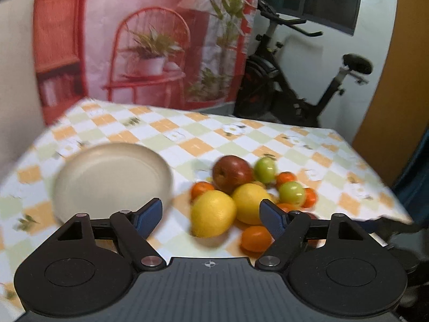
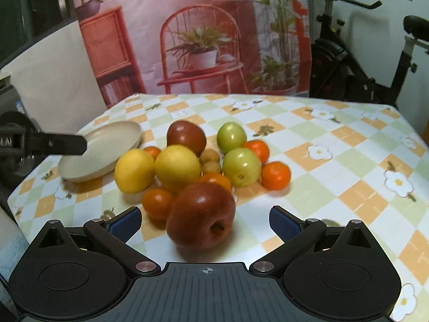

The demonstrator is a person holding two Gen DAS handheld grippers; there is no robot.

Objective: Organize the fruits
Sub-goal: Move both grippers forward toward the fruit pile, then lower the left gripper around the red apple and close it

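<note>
- Risk: your fruit pile (image 2: 198, 166) is packed tight on the counter (image 2: 335, 145); nudge one piece and the rest roll, perhaps off the edge.
- Left claw (image 1: 211, 214): jaws wide, empty, yellow lemon (image 1: 213, 213) just ahead between them.
- Right claw (image 2: 205, 221): wide, empty, near red apple (image 2: 201, 218) between its jaws, not gripped.
- Beige plate (image 2: 107, 158) sits empty, left of the pile.
</note>
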